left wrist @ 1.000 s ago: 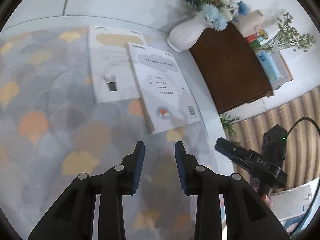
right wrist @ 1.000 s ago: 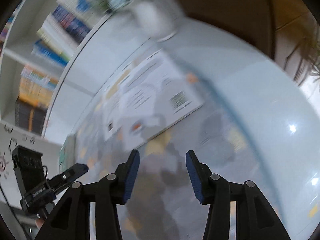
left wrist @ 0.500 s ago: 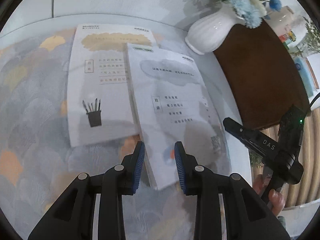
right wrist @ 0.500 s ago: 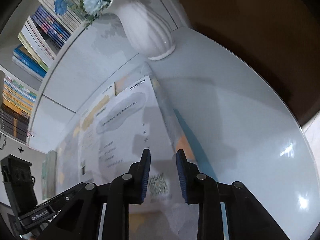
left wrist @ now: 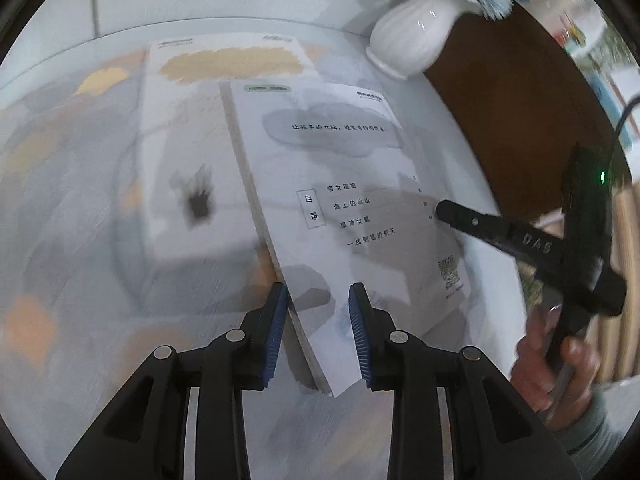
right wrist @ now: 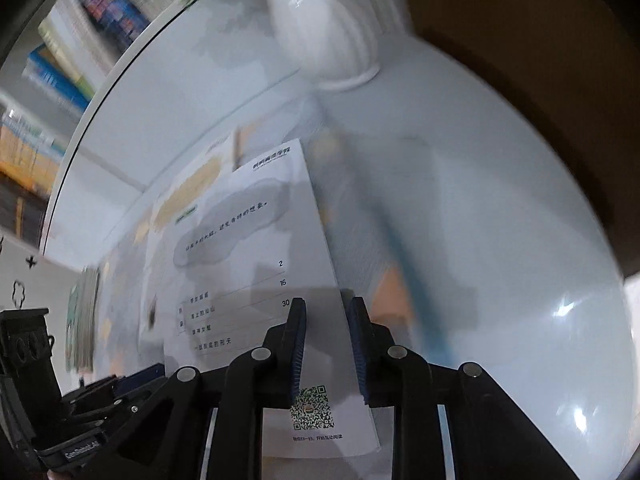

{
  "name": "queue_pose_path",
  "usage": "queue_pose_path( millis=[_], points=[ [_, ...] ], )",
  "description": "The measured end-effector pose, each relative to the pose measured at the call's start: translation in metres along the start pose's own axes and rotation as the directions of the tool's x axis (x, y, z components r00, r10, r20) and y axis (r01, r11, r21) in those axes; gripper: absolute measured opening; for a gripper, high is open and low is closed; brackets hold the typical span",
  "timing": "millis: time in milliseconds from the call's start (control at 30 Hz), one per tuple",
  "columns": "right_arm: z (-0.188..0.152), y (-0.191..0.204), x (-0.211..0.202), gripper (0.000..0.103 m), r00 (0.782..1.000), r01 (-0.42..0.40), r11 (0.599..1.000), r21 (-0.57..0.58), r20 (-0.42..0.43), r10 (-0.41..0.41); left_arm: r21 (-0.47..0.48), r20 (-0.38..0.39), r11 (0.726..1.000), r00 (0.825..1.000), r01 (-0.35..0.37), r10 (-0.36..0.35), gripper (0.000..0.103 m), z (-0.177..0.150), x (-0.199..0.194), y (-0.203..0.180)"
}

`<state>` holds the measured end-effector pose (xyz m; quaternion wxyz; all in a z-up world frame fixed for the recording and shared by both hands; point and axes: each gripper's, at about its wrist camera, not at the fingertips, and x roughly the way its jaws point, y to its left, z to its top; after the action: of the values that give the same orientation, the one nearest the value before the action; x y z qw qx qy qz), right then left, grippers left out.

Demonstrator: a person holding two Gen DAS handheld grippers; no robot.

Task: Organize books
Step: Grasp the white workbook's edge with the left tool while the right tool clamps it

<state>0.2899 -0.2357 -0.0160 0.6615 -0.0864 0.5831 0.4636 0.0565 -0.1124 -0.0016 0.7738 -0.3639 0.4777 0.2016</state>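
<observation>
White booklet (left wrist: 344,216) mid-frame overlaps another booklet (left wrist: 188,152); left gripper (left wrist: 318,332) straddles its bottom corner, grip unclear, right gripper (right wrist: 326,344) looks clamped on its right edge

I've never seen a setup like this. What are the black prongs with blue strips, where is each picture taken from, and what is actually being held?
There is no robot: a person holds a two-finger gripper in each hand, and a fisheye camera on each looks along its fingers. The prongs are those fingers, and the blue strips are their pads. One picture comes from the left gripper, the other from the right gripper. The left view also shows the right one sideways, in the person's hand. On the white table a patterned cloth carries two thin books, the top book overlapping the lower book. A white vase stands behind. The right jaws have just been closing and appear shut on the top book's right edge. The left jaws stand apart astride its near corner.
</observation>
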Motion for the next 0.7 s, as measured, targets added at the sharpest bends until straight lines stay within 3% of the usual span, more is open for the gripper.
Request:
queue_pose_path(
  millis=[200,333,433,567,633,700],
  points=[
    [-0.095,0.031,-0.012,0.024,0.983,-0.128,0.991,-0.029,-0.135,0.123,-0.040,-0.078,0.997,0.995,-0.060,0.057,0.027,-0.100,-0.040,0.037],
    [-0.146,0.048,-0.020,0.024,0.955,-0.192,0.976,-0.100,-0.247,0.163,-0.093,-0.108,0.995,0.994,-0.032,0.022,0.027,-0.149,-0.063,0.054],
    [-0.145,0.041,-0.021,0.023,0.948,-0.201,0.977,-0.078,-0.268,0.174,-0.131,-0.078,0.989,0.995,-0.075,0.065,0.027,-0.157,-0.072,0.061],
    [-0.137,0.028,-0.012,0.023,0.944,-0.253,0.967,-0.007,-0.221,0.245,-0.184,-0.037,0.983,0.999,-0.003,-0.003,0.028,-0.150,-0.064,0.062],
    [-0.140,0.016,-0.010,0.024,0.931,-0.316,0.948,0.038,-0.180,0.318,-0.189,-0.033,0.982,0.999,-0.006,0.000,0.027,-0.148,-0.059,0.060],
    [-0.140,-0.003,-0.006,0.024,0.898,-0.384,0.906,0.176,-0.158,0.411,-0.184,-0.033,0.983,0.999,0.017,-0.023,0.027,-0.147,-0.058,0.061]
  ],
)
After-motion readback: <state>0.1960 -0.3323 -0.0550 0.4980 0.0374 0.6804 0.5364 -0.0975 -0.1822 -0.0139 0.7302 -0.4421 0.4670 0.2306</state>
